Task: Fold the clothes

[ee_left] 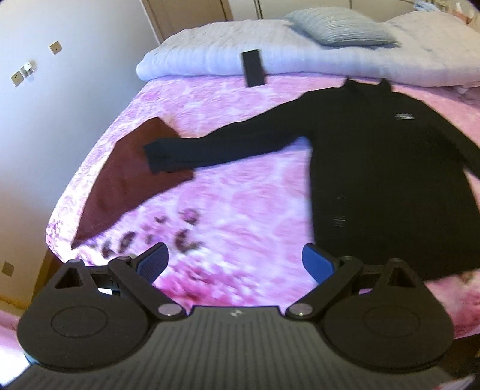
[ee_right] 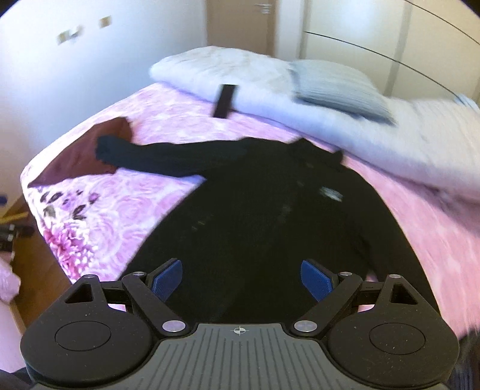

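A black long-sleeved top [ee_left: 387, 168] lies spread flat on the pink flowered bedspread [ee_left: 240, 204], collar toward the pillows. Its left sleeve [ee_left: 216, 150] stretches out sideways, and the cuff rests on a dark red folded cloth [ee_left: 126, 183]. My left gripper [ee_left: 235, 261] hangs open above the bedspread, just left of the top's lower hem, with nothing between its blue pads. In the right wrist view the same top [ee_right: 270, 216] fills the middle. My right gripper [ee_right: 241, 277] stands open above the top's lower part, holding nothing.
A folded white quilt [ee_left: 228, 57] and a pale blue pillow [ee_left: 342, 27] lie at the head of the bed. A small black flat object [ee_left: 253, 67] rests on the quilt's edge. The bed's left edge drops to a wooden floor [ee_right: 33, 270] with a few items on it.
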### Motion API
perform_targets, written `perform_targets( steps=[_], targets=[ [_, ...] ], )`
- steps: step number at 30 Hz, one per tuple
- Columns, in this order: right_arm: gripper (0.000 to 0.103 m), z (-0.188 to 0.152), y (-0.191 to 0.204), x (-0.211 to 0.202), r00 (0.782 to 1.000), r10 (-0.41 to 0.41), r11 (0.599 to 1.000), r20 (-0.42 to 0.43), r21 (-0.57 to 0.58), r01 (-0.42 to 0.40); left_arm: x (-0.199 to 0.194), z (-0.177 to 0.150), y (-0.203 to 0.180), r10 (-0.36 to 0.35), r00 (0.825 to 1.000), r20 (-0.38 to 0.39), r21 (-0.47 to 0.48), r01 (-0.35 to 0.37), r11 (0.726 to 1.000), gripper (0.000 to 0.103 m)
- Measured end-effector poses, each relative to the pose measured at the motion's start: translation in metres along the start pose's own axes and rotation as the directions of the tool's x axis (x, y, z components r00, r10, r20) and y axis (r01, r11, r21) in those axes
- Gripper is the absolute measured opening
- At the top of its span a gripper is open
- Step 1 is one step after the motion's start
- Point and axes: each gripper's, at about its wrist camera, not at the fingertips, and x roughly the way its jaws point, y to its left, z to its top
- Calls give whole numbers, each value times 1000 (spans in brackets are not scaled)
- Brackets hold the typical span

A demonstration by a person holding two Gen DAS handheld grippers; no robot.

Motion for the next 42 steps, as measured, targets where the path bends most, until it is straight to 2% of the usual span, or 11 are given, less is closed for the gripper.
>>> perform_targets(
  steps=[6,13,16,20,22,29,33,34,35,39,42],
  targets=[
    [89,83,114,118,999,38,980,26,-195,-32,103,33,101,-15,1000,9,-9,15,1000,94],
    [89,165,261,285,990,132,886,53,-454,-94,225,59,190,-37,999,-2,31,37,999,93],
    [69,187,308,350,986,162,825,33,-552,-118,257,62,216,-36,999,5,35,36,999,93],
    [58,205,350,421,984,176,752,1,-645,-135,285,61,238,-30,1000,10,10,30,1000,93],
    [58,212,367,454,983,182,724,-13,-675,-143,293,60,246,-32,999,10,-24,32,999,93],
    [58,203,411,513,984,178,614,-11,-780,-120,307,39,251,-60,998,-22,-111,58,992,93],
    [58,198,421,530,990,142,585,12,-808,-74,307,27,246,-81,995,-52,-125,74,989,93],
    [56,200,421,534,991,137,585,13,-808,-70,307,25,244,-84,995,-57,-123,77,989,93],
    [41,202,421,538,991,132,587,14,-807,-67,306,23,243,-88,994,-62,-120,80,989,93],
    [17,211,419,549,992,126,598,9,-799,-69,304,25,238,-96,993,-63,-103,89,991,93],
    [15,221,413,541,988,152,632,28,-771,-75,301,29,237,-98,994,-50,-95,93,991,93]
  ],
)
